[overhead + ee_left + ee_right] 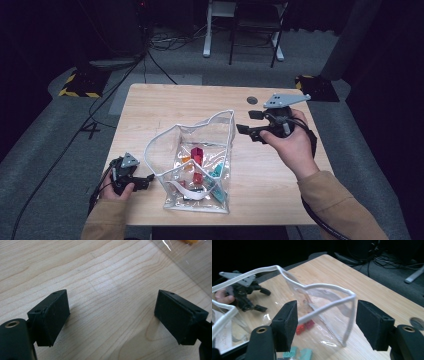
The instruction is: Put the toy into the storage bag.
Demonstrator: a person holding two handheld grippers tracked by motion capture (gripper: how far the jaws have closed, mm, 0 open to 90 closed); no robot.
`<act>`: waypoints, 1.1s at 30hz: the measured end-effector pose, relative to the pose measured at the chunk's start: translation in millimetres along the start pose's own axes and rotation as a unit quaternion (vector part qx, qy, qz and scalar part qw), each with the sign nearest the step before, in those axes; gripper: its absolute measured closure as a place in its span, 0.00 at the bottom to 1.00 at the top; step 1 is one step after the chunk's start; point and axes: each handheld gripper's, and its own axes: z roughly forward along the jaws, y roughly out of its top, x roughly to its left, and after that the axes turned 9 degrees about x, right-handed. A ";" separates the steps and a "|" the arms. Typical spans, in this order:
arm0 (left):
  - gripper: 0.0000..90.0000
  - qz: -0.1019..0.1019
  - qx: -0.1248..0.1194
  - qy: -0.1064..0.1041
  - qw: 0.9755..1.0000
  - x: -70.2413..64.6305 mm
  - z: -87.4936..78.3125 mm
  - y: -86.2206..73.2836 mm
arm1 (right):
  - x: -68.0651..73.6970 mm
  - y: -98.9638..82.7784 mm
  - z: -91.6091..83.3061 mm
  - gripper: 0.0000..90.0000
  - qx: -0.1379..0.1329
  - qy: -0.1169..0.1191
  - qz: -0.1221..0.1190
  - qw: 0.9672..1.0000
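Both released: right hand-held gripper (248, 123) sits at the clear white-trimmed plastic pouch's (200, 160) 2 o'clock, left hand-held gripper (145, 181) at 8, over the wooden bench (165, 105).

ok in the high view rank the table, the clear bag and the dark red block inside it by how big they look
1. table, largest.
2. clear bag, which covers a middle patch of the tabletop.
3. dark red block, a small piece inside the bag.
All three sit at much the same distance from the camera, so the order is safe.
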 end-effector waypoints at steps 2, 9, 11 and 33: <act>0.14 0.000 0.000 0.000 1.000 0.0 0.0 0.0 | -5.6 -4.1 -4.1 0.39 0.000 -0.007 0.007 1.000; 0.14 0.000 0.000 0.000 1.000 0.0 0.0 0.0 | -25.2 -21.5 -11.3 0.39 0.004 -0.032 0.035 0.999; 0.15 0.000 0.000 0.000 1.000 0.0 0.0 0.0 | -31.0 -27.4 -12.4 0.39 0.007 -0.037 0.044 0.998; 0.14 0.000 0.000 0.000 1.000 0.0 0.0 0.0 | -83.8 -122.2 -27.0 0.37 0.037 -0.091 0.135 0.986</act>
